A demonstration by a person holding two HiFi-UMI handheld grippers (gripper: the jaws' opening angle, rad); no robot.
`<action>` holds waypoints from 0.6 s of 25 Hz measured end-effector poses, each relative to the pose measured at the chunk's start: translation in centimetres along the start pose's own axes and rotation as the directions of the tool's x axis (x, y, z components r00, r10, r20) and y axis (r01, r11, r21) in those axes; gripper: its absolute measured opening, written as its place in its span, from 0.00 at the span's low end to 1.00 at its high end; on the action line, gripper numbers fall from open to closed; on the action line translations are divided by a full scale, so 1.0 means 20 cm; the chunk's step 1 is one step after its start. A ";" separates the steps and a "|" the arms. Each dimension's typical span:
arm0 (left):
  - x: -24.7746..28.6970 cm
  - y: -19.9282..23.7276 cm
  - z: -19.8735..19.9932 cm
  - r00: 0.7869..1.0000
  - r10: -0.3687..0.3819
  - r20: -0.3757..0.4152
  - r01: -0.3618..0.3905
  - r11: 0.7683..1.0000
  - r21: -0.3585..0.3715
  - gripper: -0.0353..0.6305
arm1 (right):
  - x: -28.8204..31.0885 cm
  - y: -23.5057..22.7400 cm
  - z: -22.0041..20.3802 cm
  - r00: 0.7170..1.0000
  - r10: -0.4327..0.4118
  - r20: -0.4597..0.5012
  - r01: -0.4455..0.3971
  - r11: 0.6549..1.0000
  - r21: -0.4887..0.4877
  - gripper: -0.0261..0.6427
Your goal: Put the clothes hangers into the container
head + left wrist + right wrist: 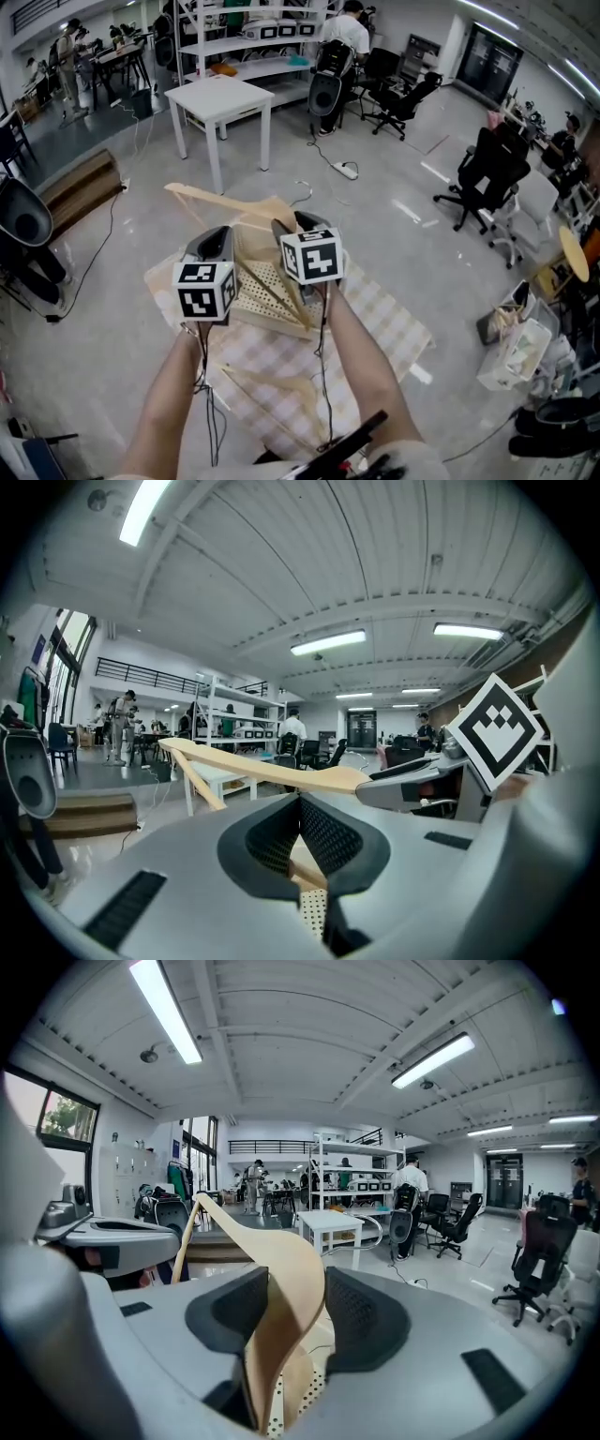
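Observation:
A pale wooden hanger [192, 195] is held up in the air over a perforated wooden container [251, 292] that stands on a checked cloth [380, 323]. My left gripper [222, 236] is shut on the hanger's thin lower bar [305, 862], and the hanger's arm [253, 764] runs across just beyond the jaws. My right gripper [298, 227] is shut on the broad curved shoulder of the same hanger [286, 1288]. The container's holed wall shows below both jaws [278, 1417]. A second hanger [274, 384] lies flat on the cloth nearer to me.
A white table [221, 97] stands beyond the cloth, with shelving and people behind it. Black office chairs [487, 178] are at the right. A power strip and cable [347, 171] lie on the floor. A white bin [514, 354] is at the right, a dark speaker [23, 220] at the left.

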State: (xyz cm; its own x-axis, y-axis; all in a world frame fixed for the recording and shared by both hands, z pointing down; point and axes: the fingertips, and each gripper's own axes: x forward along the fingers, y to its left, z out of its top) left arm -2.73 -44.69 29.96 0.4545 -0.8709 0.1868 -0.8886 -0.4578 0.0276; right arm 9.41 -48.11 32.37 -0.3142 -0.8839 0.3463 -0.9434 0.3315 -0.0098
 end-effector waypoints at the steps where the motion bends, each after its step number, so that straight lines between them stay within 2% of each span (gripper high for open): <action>1: 0.02 0.01 -0.02 1.000 0.000 -0.009 0.000 1.000 -0.005 0.06 | 0.02 -0.01 -0.01 1.000 -0.004 -0.002 0.004 1.000 -0.004 0.34; 10: 0.11 0.05 -0.24 0.997 -0.006 -0.083 0.001 0.998 -0.066 0.07 | 0.17 -0.06 -0.14 1.000 -0.009 -0.021 0.008 0.997 -0.073 0.34; 15: 0.11 0.06 -0.38 0.992 -0.020 -0.126 -0.001 0.987 -0.161 0.06 | 0.22 -0.09 -0.30 0.999 -0.003 -0.050 -0.001 0.998 -0.070 0.34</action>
State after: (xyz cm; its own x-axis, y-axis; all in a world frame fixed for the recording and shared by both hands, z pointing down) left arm -3.26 -45.87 37.80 0.4604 -0.8322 0.3089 -0.8874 -0.4223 0.1848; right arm 10.30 -50.61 39.57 -0.3057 -0.8671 0.3932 -0.9335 0.3542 0.0552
